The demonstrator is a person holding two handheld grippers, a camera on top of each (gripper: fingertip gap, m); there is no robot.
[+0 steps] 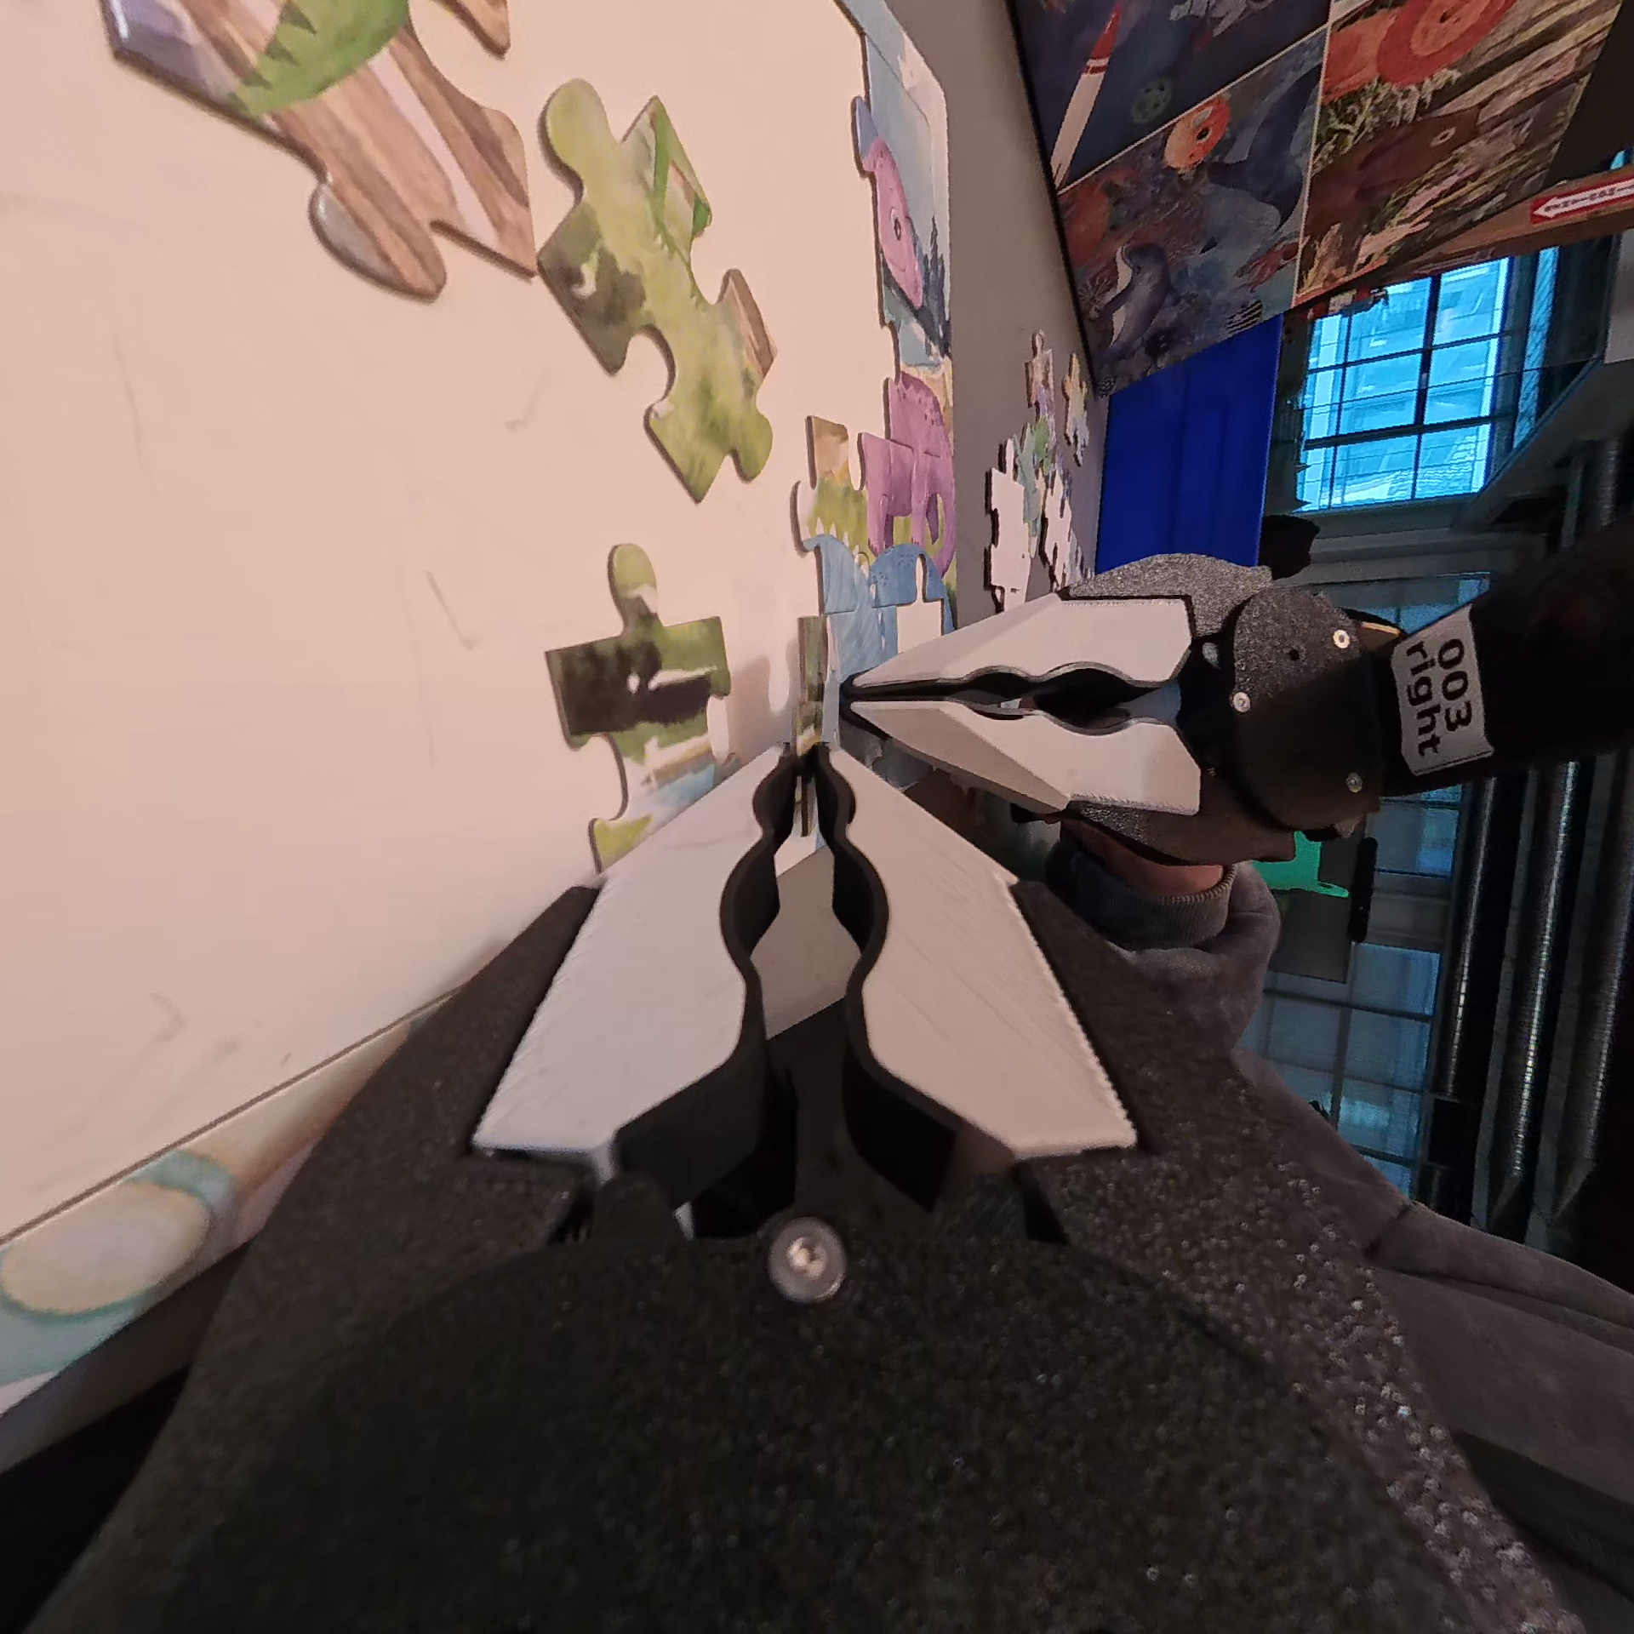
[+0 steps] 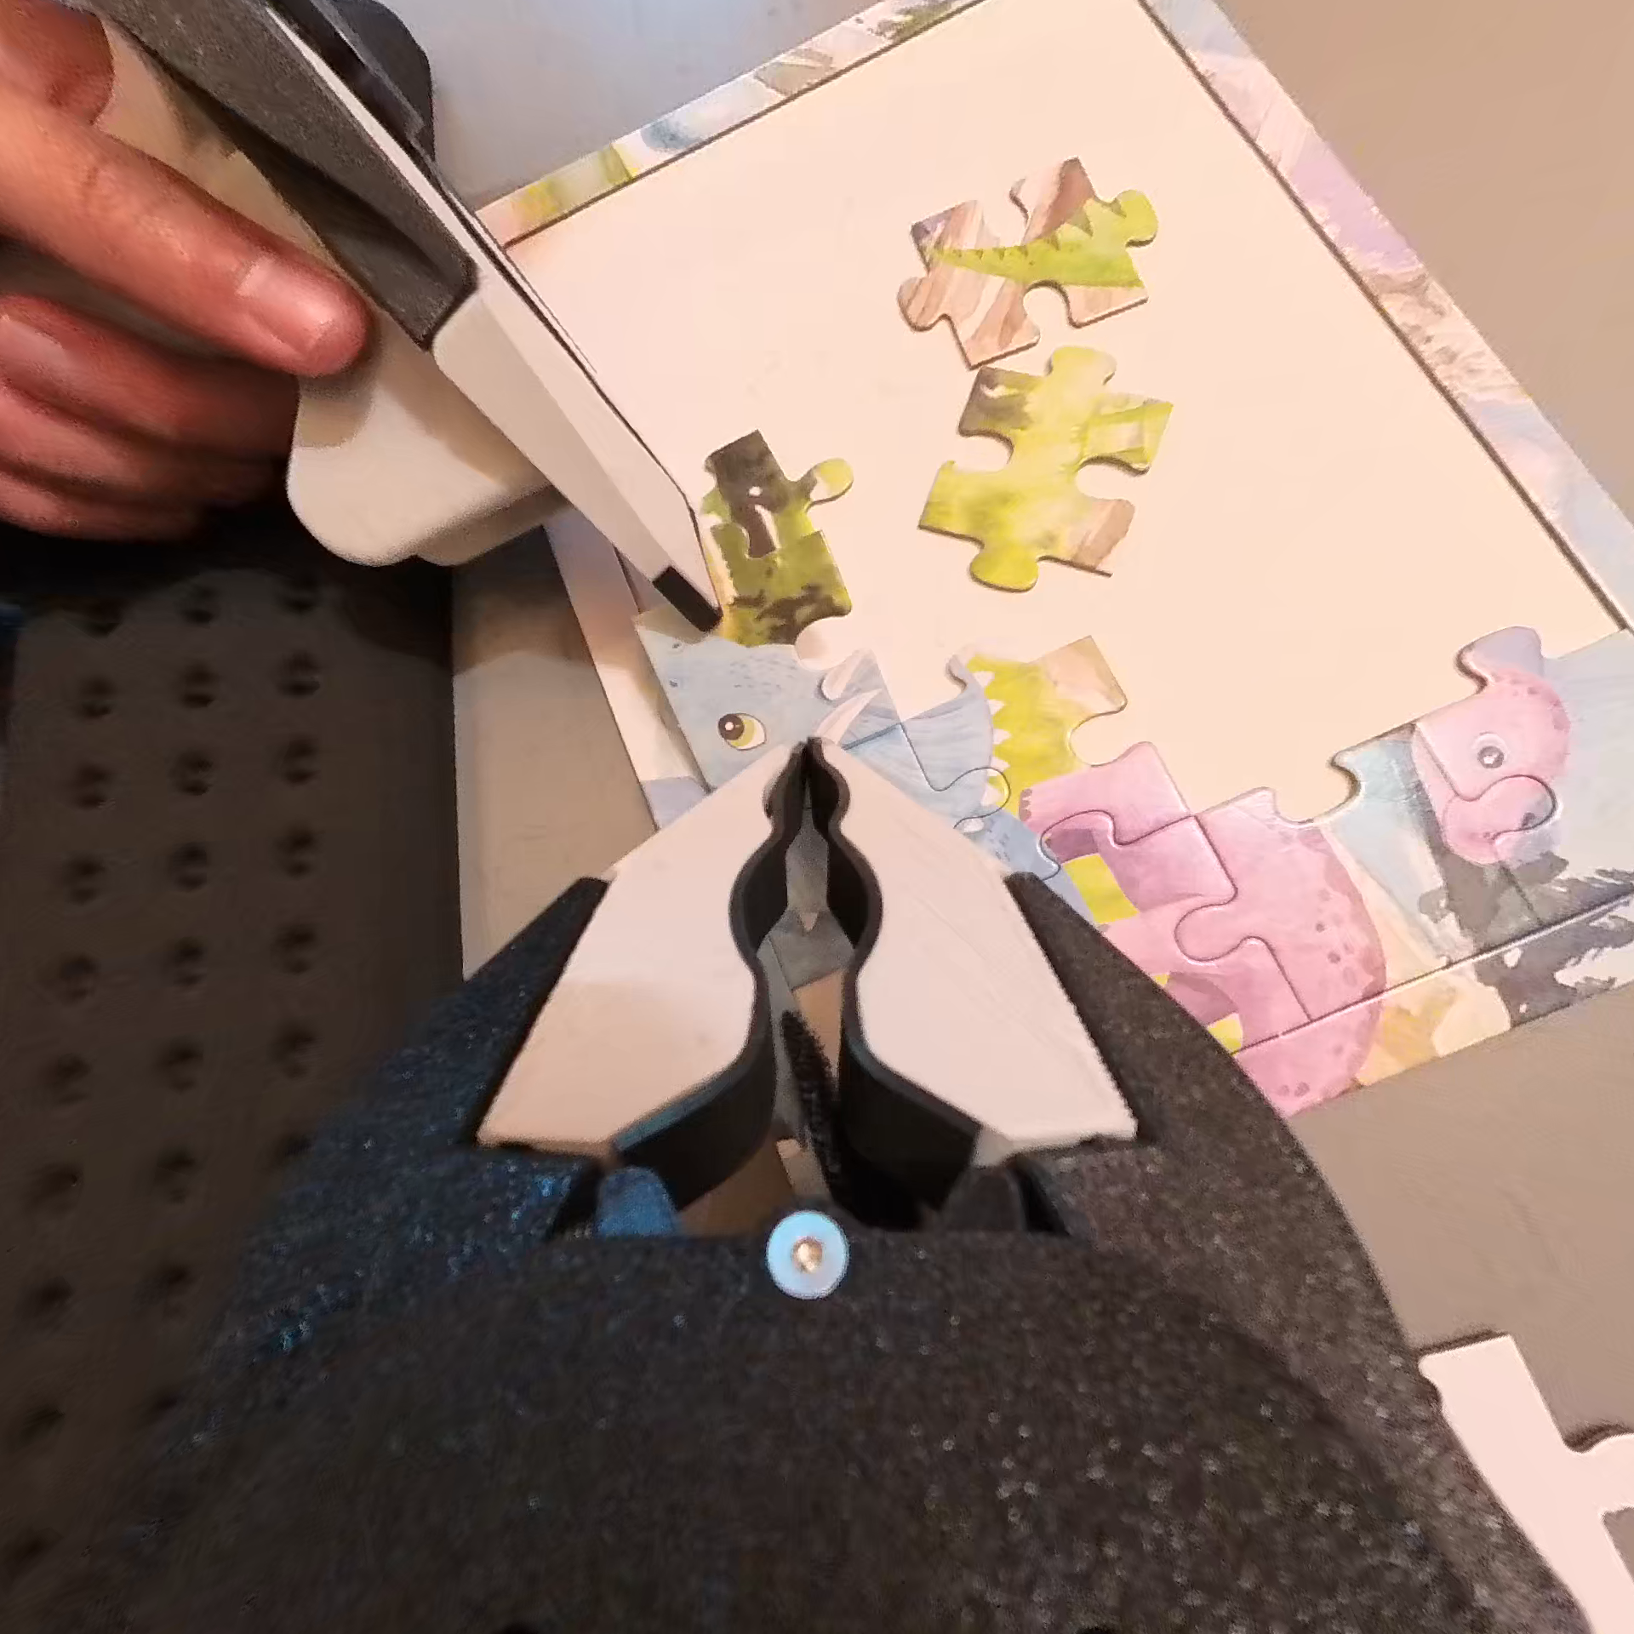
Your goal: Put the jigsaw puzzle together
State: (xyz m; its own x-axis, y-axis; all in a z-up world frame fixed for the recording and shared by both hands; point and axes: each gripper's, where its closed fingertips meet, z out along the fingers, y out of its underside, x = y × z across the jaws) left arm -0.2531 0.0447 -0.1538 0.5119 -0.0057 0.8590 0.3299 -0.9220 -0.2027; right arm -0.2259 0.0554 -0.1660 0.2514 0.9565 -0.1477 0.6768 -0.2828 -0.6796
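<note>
The left gripper [image 1: 809, 760] has its fingers closed on the edge of a puzzle piece [image 1: 812, 690], holding it upright at the near edge of the puzzle tray [image 2: 1379, 265]. The right gripper [image 2: 809, 752] has its fingers pressed together, tips touching the same piece, which shows a blue dinosaur face [image 2: 734, 707] in the right wrist view. Three loose green pieces [image 2: 1043, 469] lie apart inside the tray. A joined row with a pink dinosaur [image 2: 1238, 866] fills the tray's edge beside the held piece. The tray lies on a grey surface [image 2: 1459, 1194].
</note>
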